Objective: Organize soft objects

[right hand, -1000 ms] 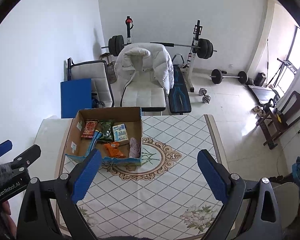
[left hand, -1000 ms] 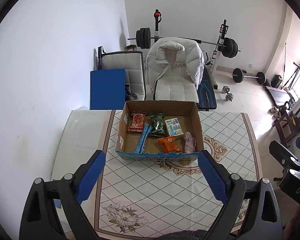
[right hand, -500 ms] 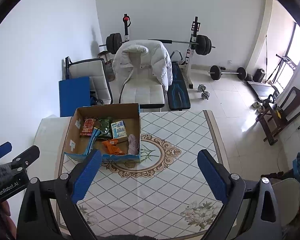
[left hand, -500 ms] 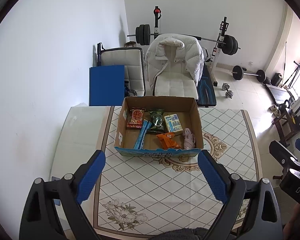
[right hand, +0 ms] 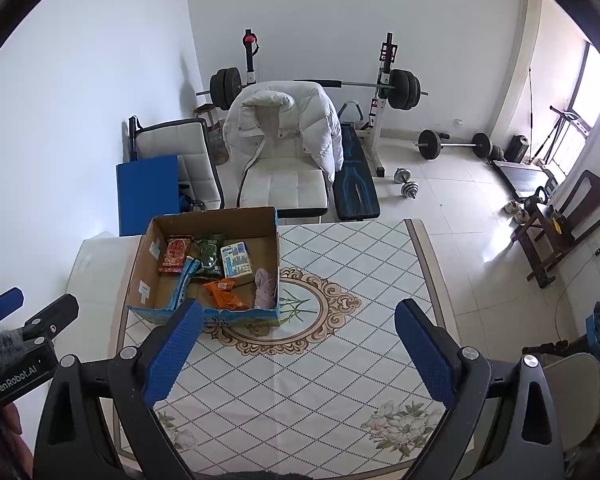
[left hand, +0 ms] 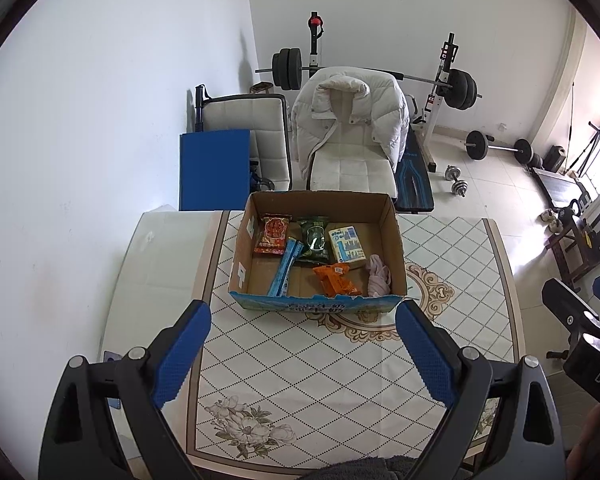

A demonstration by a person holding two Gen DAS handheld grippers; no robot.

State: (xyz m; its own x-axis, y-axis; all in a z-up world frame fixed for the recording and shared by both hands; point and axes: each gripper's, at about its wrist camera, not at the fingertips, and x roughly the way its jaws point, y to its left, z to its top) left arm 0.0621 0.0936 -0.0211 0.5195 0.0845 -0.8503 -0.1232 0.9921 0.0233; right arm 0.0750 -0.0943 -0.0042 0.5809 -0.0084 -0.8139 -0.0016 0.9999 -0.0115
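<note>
Left wrist view: your left gripper [left hand: 302, 350] spread wide, empty | cardboard box [left hand: 316, 304] at 12 o'clock | your right gripper [right hand: 298, 350] likewise released, empty.

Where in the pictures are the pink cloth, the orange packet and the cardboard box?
pink cloth [left hand: 378, 278]: left wrist view, middle of the bundle.
orange packet [left hand: 337, 279]: left wrist view, centre of the wrapper.
cardboard box [right hand: 216, 218]: right wrist view, far wall's inner face.

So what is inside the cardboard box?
Inside the box: a red packet, a green packet, a blue-white pack, a long blue packet, an orange packet and a pink cloth. The near wall hides the floor just behind it.
</note>
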